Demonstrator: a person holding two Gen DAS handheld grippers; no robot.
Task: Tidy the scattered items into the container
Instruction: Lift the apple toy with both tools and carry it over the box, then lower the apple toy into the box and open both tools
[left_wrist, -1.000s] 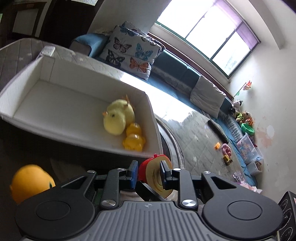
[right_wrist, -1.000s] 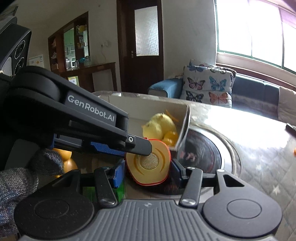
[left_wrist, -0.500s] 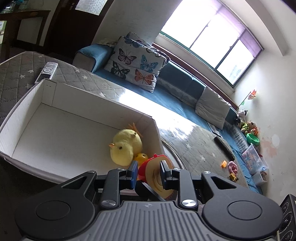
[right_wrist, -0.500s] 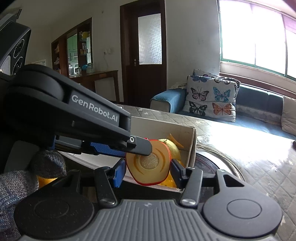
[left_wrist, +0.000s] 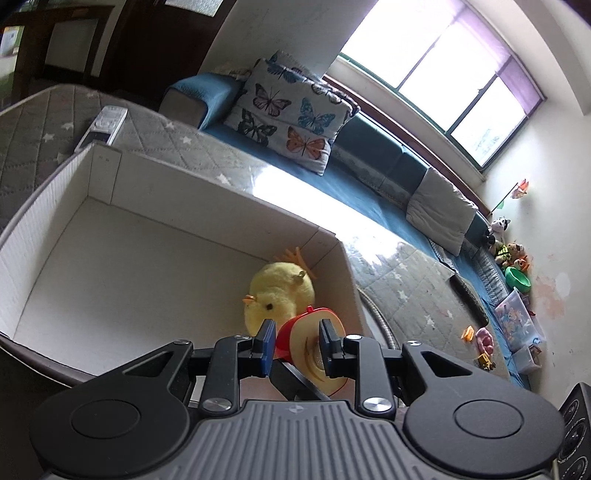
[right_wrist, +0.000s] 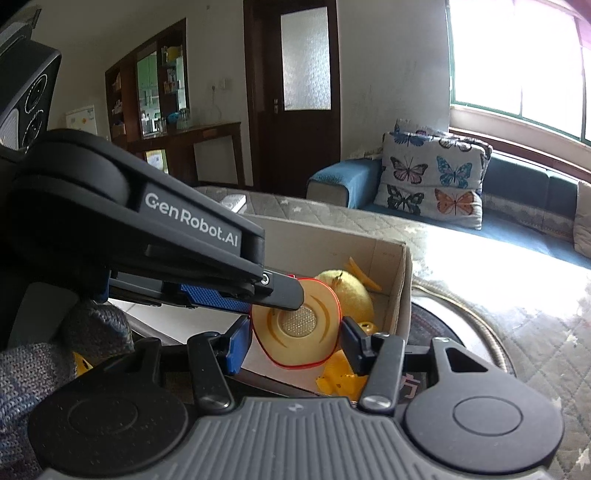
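Both grippers hold one toy apple half, red-skinned with a cream cut face (right_wrist: 297, 328), also seen in the left wrist view (left_wrist: 308, 345). My left gripper (left_wrist: 295, 345) is shut on it. My right gripper (right_wrist: 291, 341) is shut on it across its width. The apple half hangs over the near right corner of a white cardboard box (left_wrist: 110, 221). Inside that corner lie a yellow plush chick (left_wrist: 277, 295) and a yellow plastic toy (right_wrist: 338, 376). The left gripper's body crosses the right wrist view and hides the box's left part.
A remote control (left_wrist: 101, 125) lies on the quilted grey cover (left_wrist: 184, 147) behind the box. A blue sofa with a butterfly cushion (left_wrist: 291, 118) runs along the window. Small toys (left_wrist: 484, 343) and a plastic bin lie at the far right. A round dark mat (right_wrist: 443, 332) lies right of the box.
Both grippers have risen and moved forward with the apple half, from beside the box's front wall to above its near right corner. The orange plush at the lower left has left the view.
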